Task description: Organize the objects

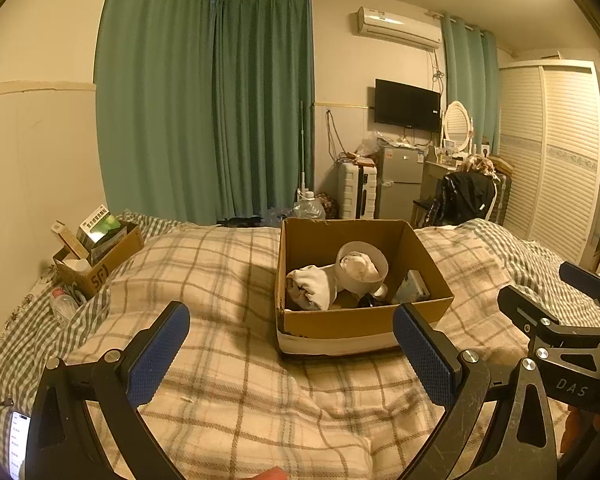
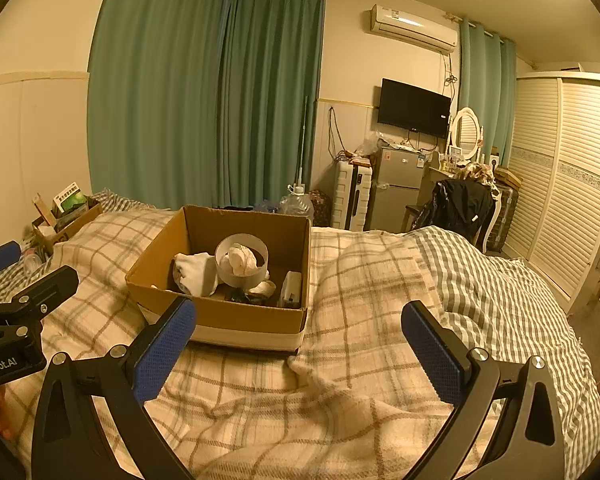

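Hovering both tools wide apart and empty before the cardboard box (image 1: 364,320) at frame centre.
Left tool (image 1: 292,352) and right tool (image 2: 300,344) should approach its near wall squarely; the contents, possibly socks, stay inside.

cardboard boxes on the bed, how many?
2. The large open box sits mid-bed on the plaid blanket; the smaller SF box sits by the left wall. Others may be out of view.

A: Anything readable? "SF" is printed on the small cardboard box (image 1: 100,264) at the bed's edge
B: "DAS" on the right gripper (image 1: 572,280), and "nRobot.AI", cut off, on the left gripper (image 2: 4,272)
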Demonstrator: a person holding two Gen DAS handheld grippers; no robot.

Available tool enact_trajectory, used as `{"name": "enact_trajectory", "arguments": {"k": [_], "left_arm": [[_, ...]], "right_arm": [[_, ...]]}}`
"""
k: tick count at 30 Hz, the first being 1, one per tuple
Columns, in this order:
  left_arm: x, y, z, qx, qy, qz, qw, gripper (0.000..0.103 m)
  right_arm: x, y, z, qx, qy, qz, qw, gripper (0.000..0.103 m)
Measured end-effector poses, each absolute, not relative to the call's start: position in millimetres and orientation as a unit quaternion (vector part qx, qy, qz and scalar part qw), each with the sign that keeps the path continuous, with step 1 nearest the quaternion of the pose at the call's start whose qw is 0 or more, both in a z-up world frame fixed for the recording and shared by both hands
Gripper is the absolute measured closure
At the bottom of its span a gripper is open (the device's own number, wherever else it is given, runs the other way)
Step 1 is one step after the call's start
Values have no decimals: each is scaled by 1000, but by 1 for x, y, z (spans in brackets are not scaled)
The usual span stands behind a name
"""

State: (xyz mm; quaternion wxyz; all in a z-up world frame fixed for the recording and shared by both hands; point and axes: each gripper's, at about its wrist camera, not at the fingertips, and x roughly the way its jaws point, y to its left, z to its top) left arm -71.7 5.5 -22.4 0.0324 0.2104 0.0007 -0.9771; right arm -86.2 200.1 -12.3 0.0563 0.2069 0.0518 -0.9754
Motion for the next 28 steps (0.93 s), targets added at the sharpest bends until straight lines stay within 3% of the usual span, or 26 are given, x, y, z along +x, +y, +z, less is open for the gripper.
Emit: {"name": "enact_trajectory", "arguments": {"k": [28], "left_arm": [[-74, 5, -24, 217, -2, -976, 33, 0]], "right_arm": [[-89, 199, -13, 215, 51, -974, 59, 0]]}}
